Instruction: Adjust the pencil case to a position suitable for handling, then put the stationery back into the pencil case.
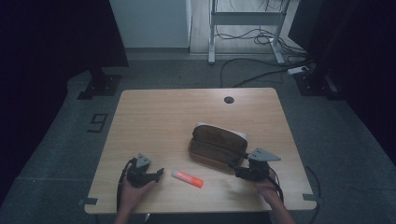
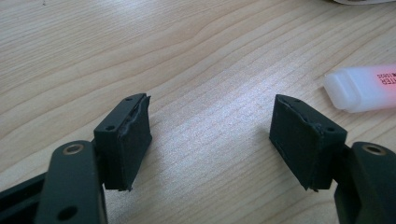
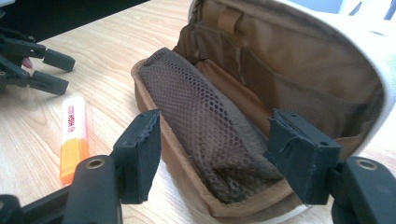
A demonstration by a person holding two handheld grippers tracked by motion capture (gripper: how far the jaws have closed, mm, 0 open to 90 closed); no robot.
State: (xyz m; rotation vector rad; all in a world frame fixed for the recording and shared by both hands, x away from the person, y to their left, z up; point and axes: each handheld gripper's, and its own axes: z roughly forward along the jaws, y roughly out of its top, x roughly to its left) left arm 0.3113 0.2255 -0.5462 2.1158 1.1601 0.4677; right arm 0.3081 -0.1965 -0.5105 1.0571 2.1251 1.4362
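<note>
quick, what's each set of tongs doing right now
left tongs: open, holding nothing, over bare table beside the highlighter.
right tongs: open, holding nothing, jaws either side of the open pouch's near edge.

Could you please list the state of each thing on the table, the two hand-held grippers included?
Pencil case: unzipped, lying open, brown mesh pocket showing.
Highlighter: capped, lying flat on the table, untouched.
Left hand-held gripper: open, nothing between its jaws.
Right hand-held gripper: open, jaws either side of the case's near edge, not pressing it.

High view dim, dark at sides; gripper views brighter, sheen on table [image 2: 224, 135], near edges perhaps slightly blurred
</note>
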